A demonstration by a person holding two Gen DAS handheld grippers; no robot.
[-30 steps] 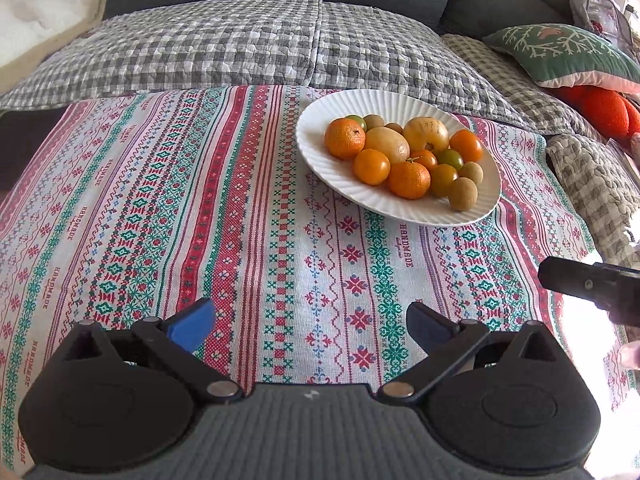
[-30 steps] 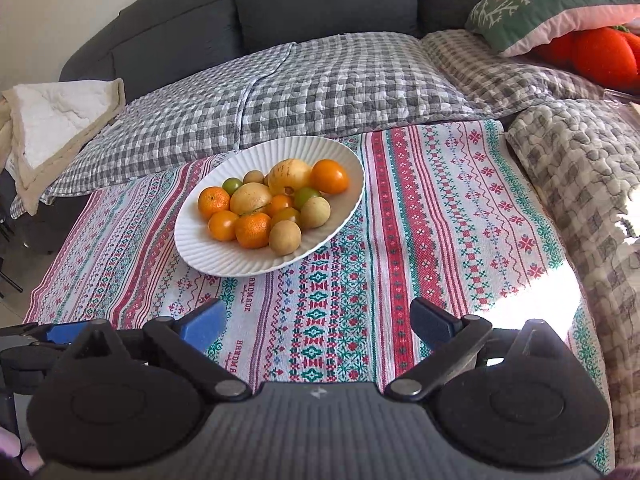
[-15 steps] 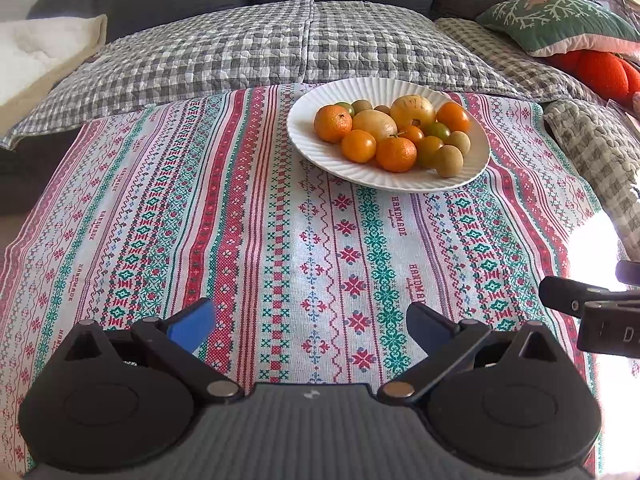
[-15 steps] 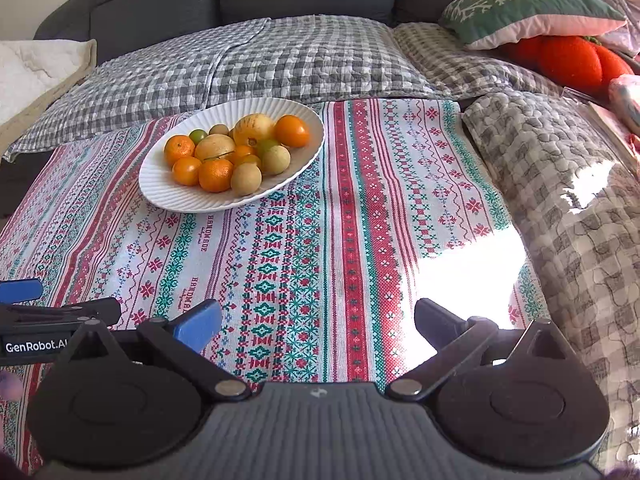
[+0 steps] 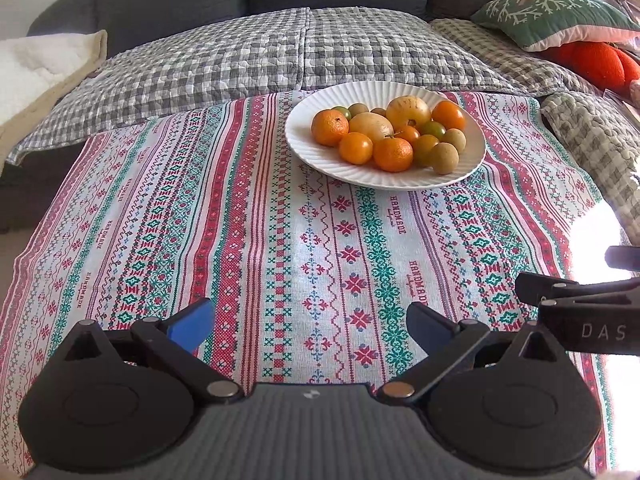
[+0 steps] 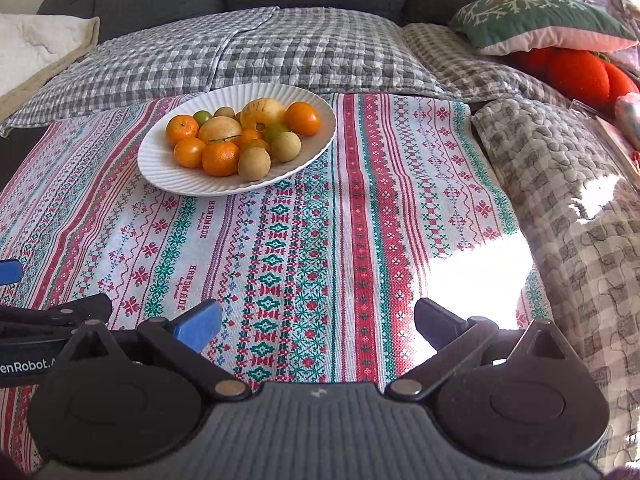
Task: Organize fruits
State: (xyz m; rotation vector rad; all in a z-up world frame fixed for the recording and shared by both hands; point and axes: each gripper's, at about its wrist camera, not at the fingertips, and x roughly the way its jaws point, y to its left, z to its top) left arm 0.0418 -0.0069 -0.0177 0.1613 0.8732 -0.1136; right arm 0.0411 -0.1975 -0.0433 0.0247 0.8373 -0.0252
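Fingers (image 6: 198, 326) of right gripper (image 6: 316, 326) just opened wider, empty; left gripper (image 5: 308, 326) likewise agape; tablecloth (image 5: 280, 240) lettered "HANDMADE".

The surface is covered by a striped cloth (image 5: 248, 216) with red, green and white woven patterns and the small word "HANDMADE" repeated on it. On the far part of this cloth stands a white ribbed plate (image 5: 316, 158), which carries a heap of fruits (image 5: 384, 132), orange, yellow and green ones. Behind the cloth lies a grey checked quilt (image 5: 248, 60), touching its far edge.
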